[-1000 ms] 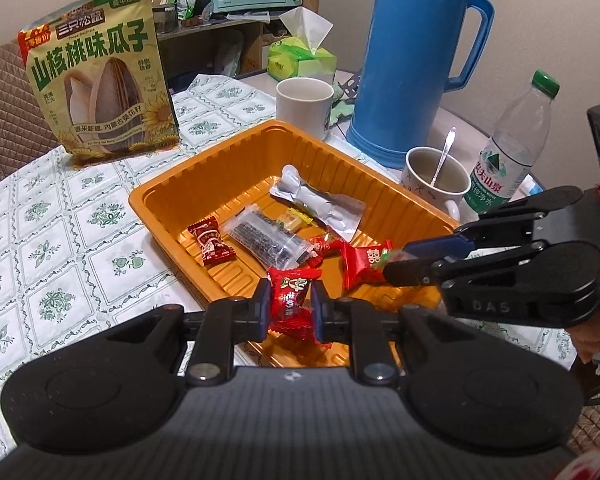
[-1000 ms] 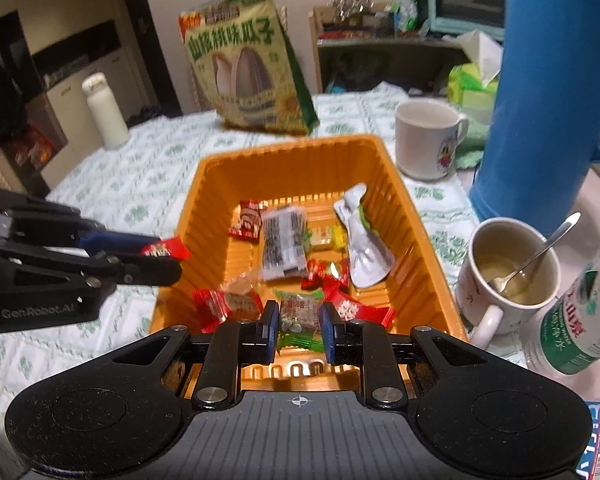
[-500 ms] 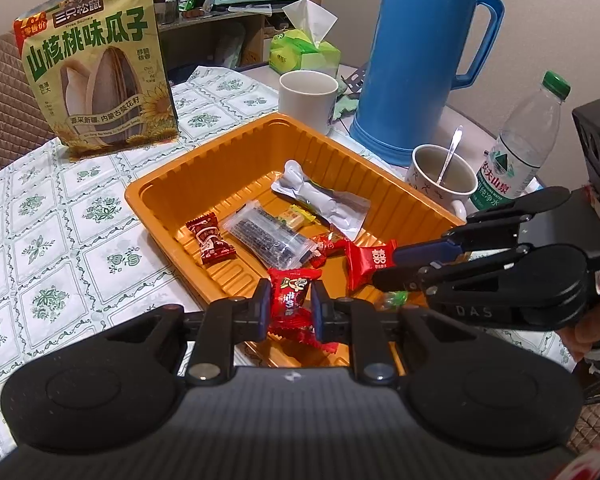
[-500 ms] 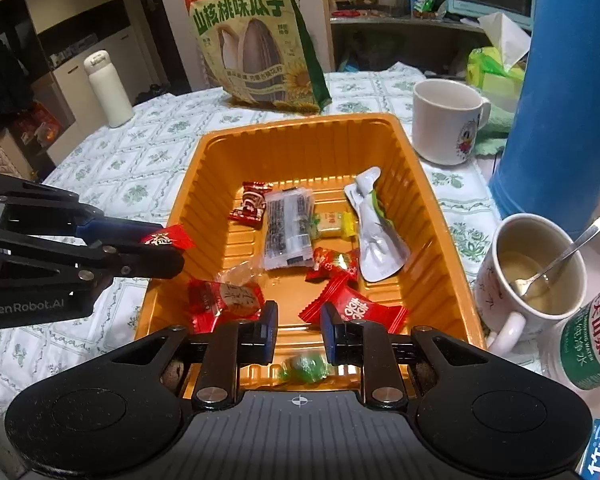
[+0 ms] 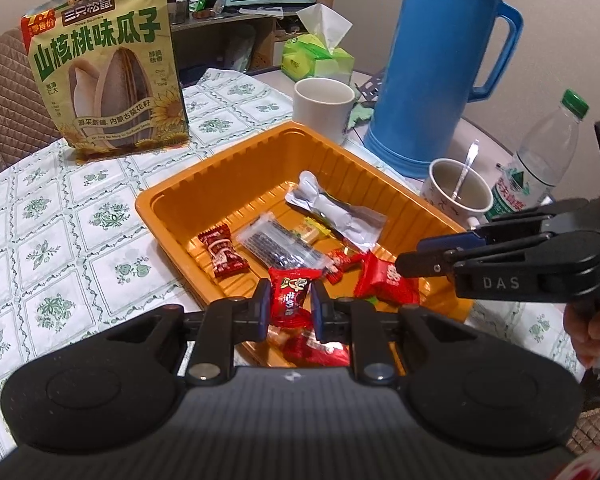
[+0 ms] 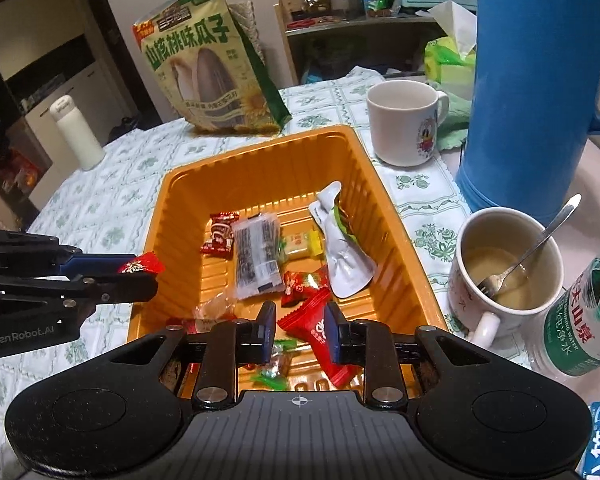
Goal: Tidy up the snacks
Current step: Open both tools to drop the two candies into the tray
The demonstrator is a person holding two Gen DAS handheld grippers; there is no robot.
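left gripper [image 5: 287, 306] clamps red candy [image 5: 290, 296] over tray [image 5: 172, 200]; right gripper [image 6: 298, 330], jaws just opening, holds nothing. candy may miss tray if released off the edge.

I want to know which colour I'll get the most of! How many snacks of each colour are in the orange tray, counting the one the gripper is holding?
Red candies: 5, including the red candy held in the left gripper
Green candy: 1
Yellow candy: 1
Clear packet: 1
White pouch: 1
Total: 9
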